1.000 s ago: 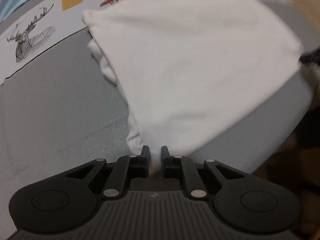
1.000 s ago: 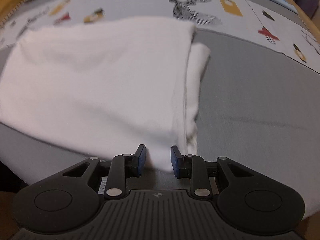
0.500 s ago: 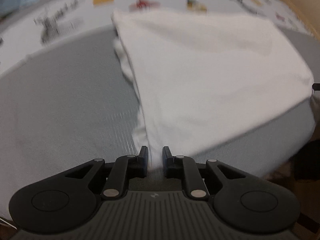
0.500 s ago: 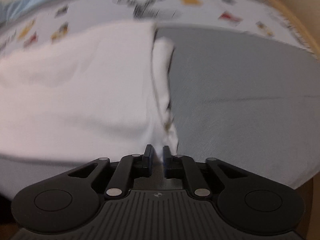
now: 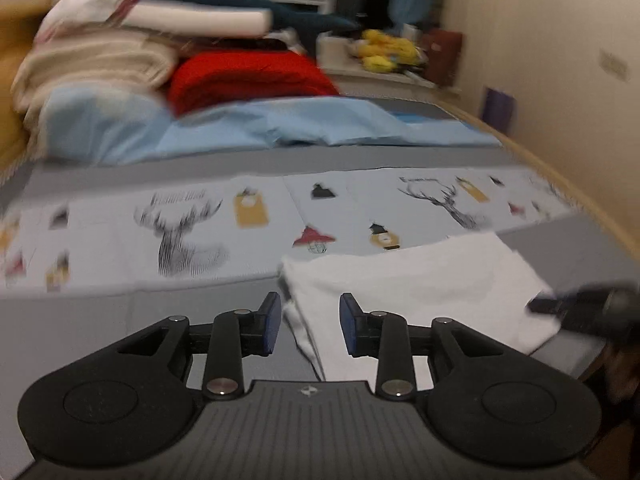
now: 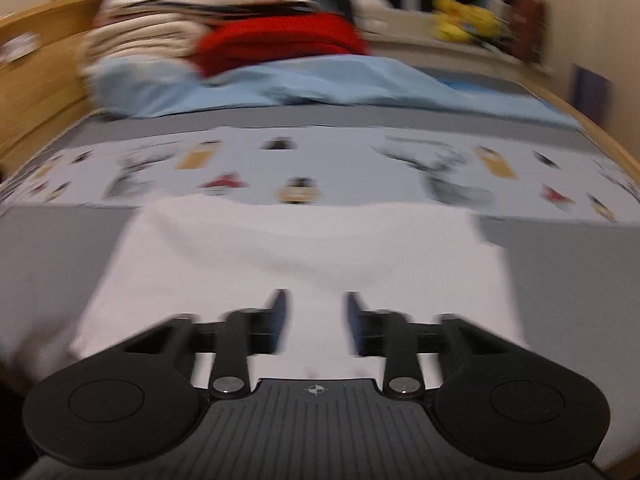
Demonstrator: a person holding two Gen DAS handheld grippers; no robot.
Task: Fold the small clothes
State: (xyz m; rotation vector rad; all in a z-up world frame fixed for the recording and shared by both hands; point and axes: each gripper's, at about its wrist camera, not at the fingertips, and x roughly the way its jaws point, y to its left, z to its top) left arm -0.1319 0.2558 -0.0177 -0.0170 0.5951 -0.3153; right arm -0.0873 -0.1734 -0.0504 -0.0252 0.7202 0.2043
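Note:
A folded white garment (image 5: 420,292) lies flat on the grey bed cover (image 5: 80,328), its far edge on the printed strip (image 5: 120,232). My left gripper (image 5: 309,324) hovers above the garment's left edge; its jaws are opening and the blue pads hold nothing. A dark blur at the garment's right corner is the other gripper (image 5: 580,308). In the blurred right wrist view the white garment (image 6: 300,248) spreads below my right gripper (image 6: 317,320). Its jaws stand apart and are closing, with no cloth between the pads.
Across the bed's far side lies a light blue duvet (image 5: 280,128), with a red blanket (image 5: 248,76) and stacked cream bedding (image 5: 92,60) behind it. A wooden bed frame (image 6: 36,80) runs along the left, a wall (image 5: 560,60) on the right.
Both grippers let go of the garment's near corners and rose, tilting up so the far bed shows. The garment now lies flat. Both pairs of jaws stand wider than before.

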